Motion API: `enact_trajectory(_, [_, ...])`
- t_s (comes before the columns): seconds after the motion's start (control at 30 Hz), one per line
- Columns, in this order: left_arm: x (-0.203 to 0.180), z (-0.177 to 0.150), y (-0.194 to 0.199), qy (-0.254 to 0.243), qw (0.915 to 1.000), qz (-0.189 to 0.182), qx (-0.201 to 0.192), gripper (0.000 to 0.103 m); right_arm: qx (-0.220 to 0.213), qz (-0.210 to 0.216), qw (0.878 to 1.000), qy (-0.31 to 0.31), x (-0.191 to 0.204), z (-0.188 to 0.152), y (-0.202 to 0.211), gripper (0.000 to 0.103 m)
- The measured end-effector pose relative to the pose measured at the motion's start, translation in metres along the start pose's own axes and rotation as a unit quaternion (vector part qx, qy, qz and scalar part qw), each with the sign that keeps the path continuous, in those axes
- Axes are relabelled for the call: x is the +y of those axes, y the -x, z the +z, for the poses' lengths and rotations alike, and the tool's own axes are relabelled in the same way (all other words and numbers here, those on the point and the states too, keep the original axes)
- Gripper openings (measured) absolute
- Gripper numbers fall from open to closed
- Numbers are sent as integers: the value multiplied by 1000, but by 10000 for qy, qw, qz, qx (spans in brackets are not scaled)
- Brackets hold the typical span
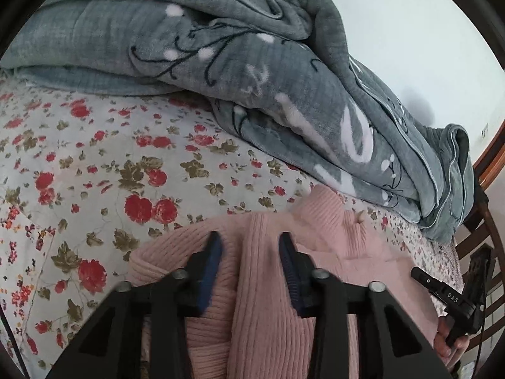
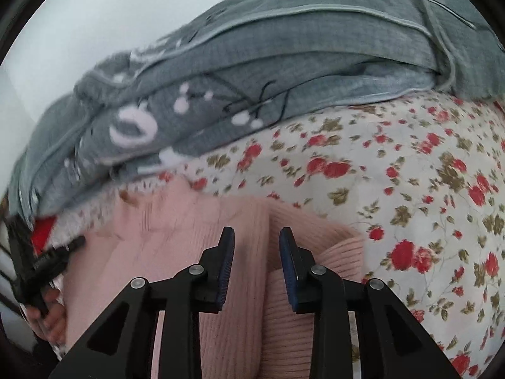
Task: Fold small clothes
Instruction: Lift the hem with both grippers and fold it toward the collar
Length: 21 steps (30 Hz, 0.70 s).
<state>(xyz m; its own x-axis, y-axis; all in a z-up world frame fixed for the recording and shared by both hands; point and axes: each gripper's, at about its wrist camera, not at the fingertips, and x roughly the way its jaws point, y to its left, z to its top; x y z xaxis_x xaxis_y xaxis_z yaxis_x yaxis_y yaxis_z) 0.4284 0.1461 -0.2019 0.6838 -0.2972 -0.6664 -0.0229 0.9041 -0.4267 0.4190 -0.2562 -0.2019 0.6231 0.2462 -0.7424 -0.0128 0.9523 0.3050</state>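
A pink ribbed knit sweater [image 1: 262, 284] lies on the floral bedsheet [image 1: 94, 164], partly folded, with a ribbed sleeve running down its middle. My left gripper [image 1: 249, 243] is open, its fingers either side of that sleeve, just above the knit. The right wrist view shows the same sweater [image 2: 176, 237] with a ribbed fold on its right half. My right gripper [image 2: 256, 237] is open over the seam between the two folds, holding nothing. The other hand-held gripper shows at each view's edge [image 1: 451, 300] [image 2: 47, 262].
A bunched grey fleece blanket [image 1: 252, 63] with white and black patterns lies along the far side of the bed, touching the sweater's top. A white wall is behind it. A wooden bed frame [image 1: 489, 158] is at the right. A red and white item [image 2: 47, 224] lies beside the sweater.
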Motion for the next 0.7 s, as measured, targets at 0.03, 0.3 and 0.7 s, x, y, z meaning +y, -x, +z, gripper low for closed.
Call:
enact_trajectory(0.03, [-1, 0, -2, -26, 10000, 50, 33, 11, 66, -65, 9999, 107, 4, 0, -3, 21])
enact_trajectory(0.3, [3, 10, 24, 29, 9978, -495, -437, 7, -885, 218, 9939, 623, 22, 9, 42, 5])
enact_trajectory(0.7, [21, 7, -12, 353, 9993, 90, 80, 10, 8, -388, 9986, 359, 4, 9, -18, 5])
